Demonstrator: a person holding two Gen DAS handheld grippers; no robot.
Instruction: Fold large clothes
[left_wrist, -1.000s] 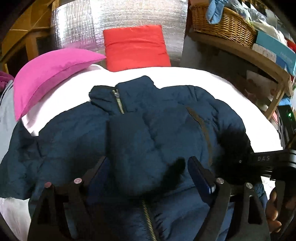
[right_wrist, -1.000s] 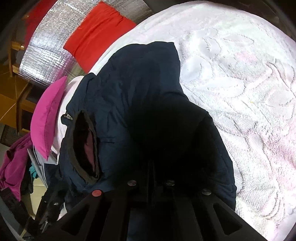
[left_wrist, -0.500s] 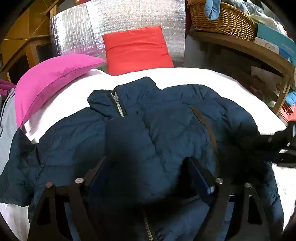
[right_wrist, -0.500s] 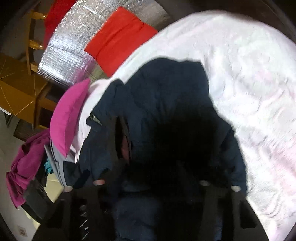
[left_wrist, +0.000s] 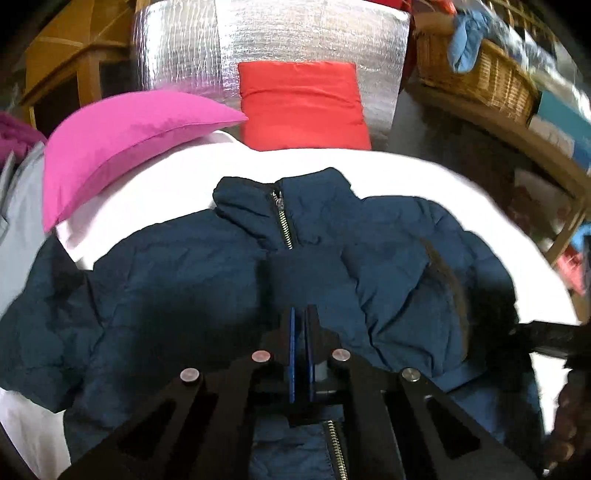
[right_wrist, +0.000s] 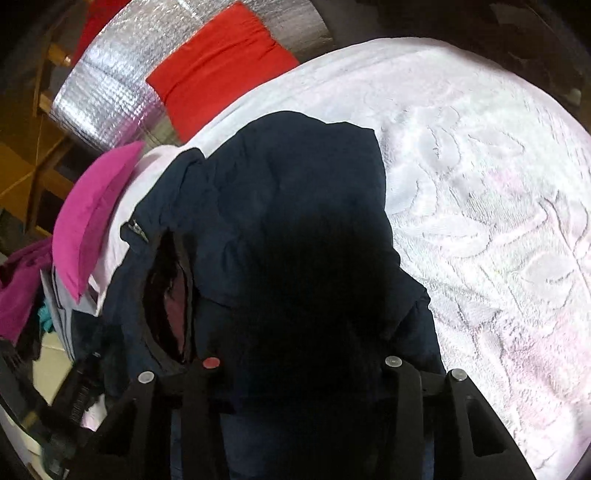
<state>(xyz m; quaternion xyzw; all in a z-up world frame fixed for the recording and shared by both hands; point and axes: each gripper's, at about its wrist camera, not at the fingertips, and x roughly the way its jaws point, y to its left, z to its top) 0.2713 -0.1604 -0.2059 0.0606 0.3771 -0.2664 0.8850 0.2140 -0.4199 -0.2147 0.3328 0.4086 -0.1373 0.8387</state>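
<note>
A navy puffer jacket (left_wrist: 184, 280) lies front-up on the white bedspread (left_wrist: 388, 170), zipped collar pointing away, a sleeve folded across its chest. My left gripper (left_wrist: 301, 325) is shut low over the jacket's middle; its blue pads meet and I see no cloth between them. In the right wrist view the jacket (right_wrist: 288, 192) fills the middle, with a cuff opening (right_wrist: 171, 295) at left. My right gripper (right_wrist: 303, 369) is spread open over dark jacket cloth, its fingertips lost in the dark fabric. The right gripper also shows at the right edge of the left view (left_wrist: 546, 336).
A pink pillow (left_wrist: 122, 144) and a red cushion (left_wrist: 303, 103) lie at the bed's head against a silver foil panel (left_wrist: 258, 40). A wicker basket (left_wrist: 476, 77) sits on a wooden shelf at right. Purple clothes (right_wrist: 18, 291) hang off the bed's left.
My left gripper has closed from wide open to shut. My right gripper has opened, from shut a second ago. The sleeve now lies folded across the jacket's chest.
</note>
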